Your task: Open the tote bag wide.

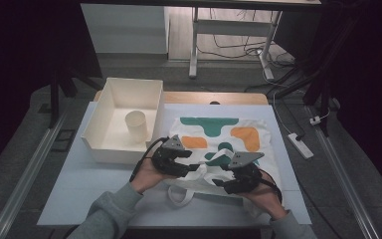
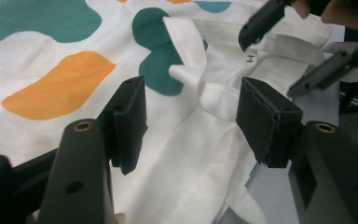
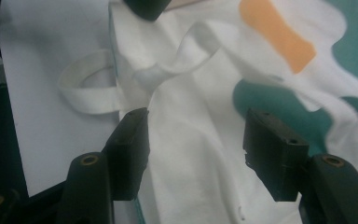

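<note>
A white cloth bag [image 1: 258, 130] printed with teal and orange shapes lies flat on the table, its opening toward me. One white handle [image 1: 179, 196] loops out over the near edge. My left gripper [image 1: 193, 167] hovers over the bag's near left part, and its jaws stand apart above the crumpled cloth [image 2: 186, 154] and a folded strap [image 2: 186, 51]. My right gripper [image 1: 220, 184] is just to its right, open over the white cloth [image 3: 191, 140], with the handle loop [image 3: 81, 100] beyond its left jaw. Neither pair of pads presses on anything.
An open white box [image 1: 104, 144] stands at the left of the table with a paper cup [image 1: 136, 127] upright inside it. Bare pale tabletop [image 1: 79, 189] lies near left. Beyond the table are desk legs, cables and a power strip [image 1: 300, 145] on the floor.
</note>
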